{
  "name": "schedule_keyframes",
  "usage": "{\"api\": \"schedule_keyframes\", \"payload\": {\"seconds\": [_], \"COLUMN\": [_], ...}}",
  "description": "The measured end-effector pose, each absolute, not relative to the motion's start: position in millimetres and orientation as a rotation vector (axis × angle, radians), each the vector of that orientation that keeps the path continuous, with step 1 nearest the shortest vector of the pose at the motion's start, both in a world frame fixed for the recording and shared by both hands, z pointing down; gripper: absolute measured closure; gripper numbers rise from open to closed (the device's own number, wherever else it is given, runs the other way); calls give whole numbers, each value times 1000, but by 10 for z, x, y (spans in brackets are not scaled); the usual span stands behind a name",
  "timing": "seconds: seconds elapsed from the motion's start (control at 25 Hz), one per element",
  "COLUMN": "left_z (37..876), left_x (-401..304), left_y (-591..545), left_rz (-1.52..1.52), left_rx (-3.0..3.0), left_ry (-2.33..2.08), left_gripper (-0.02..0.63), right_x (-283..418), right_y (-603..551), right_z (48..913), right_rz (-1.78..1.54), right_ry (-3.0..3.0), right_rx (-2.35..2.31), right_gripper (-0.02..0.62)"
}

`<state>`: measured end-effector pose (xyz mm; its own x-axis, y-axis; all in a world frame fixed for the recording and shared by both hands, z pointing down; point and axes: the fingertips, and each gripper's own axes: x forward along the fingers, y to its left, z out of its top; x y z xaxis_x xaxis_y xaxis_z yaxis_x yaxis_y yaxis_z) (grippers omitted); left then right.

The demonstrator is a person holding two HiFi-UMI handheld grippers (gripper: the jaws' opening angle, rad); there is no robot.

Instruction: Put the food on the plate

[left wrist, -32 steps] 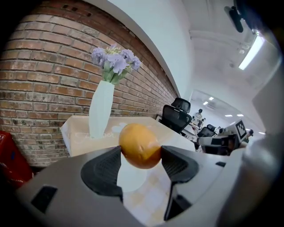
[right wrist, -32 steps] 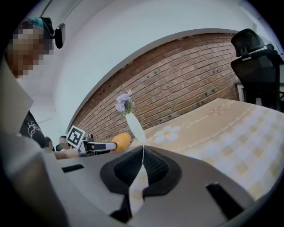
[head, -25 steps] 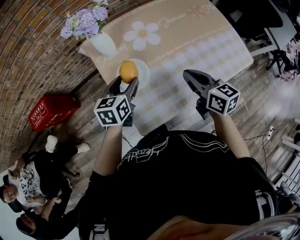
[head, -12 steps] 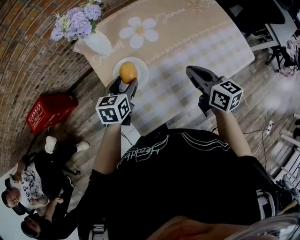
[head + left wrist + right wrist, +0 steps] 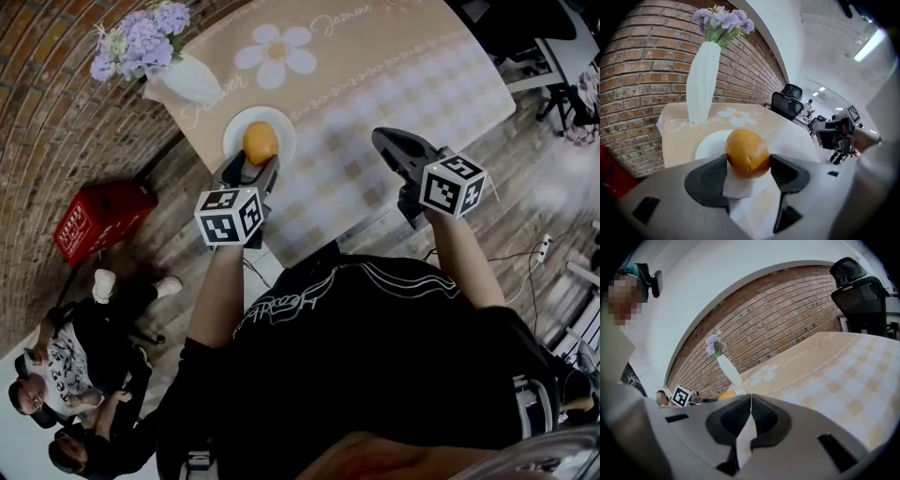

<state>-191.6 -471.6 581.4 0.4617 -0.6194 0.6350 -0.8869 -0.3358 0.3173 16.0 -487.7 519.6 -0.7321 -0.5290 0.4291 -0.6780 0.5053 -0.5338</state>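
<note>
A round orange piece of food sits between the jaws of my left gripper, which is shut on it. It hangs just over the white plate near the table's left end. I cannot tell whether the food touches the plate. My right gripper is shut with nothing in it, held above the checked cloth to the right of the plate. A sliver of the food shows past its jaws.
A white vase of purple flowers stands just behind the plate. The table carries a beige daisy cloth. A brick wall, a red crate and seated people lie to the left; office chairs stand beyond.
The left gripper has carried the food a little further in, so it now sits over the plate's middle. The right gripper has barely moved.
</note>
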Motion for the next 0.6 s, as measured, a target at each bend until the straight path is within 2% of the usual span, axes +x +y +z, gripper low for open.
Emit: {"api": "schedule_keyframes", "payload": {"seconds": [0.6], "left_z": [5609], "left_x": [-1967], "left_y": [-4668], "left_rz": [452], "left_rx": [2126], "left_ry": [-1330], "left_gripper": [311], "right_x": [100], "right_y": [-4633], "right_z": [5163], "right_rz": [1026], "right_ry": [-2566], "right_rx": [982], "right_gripper": [598]}}
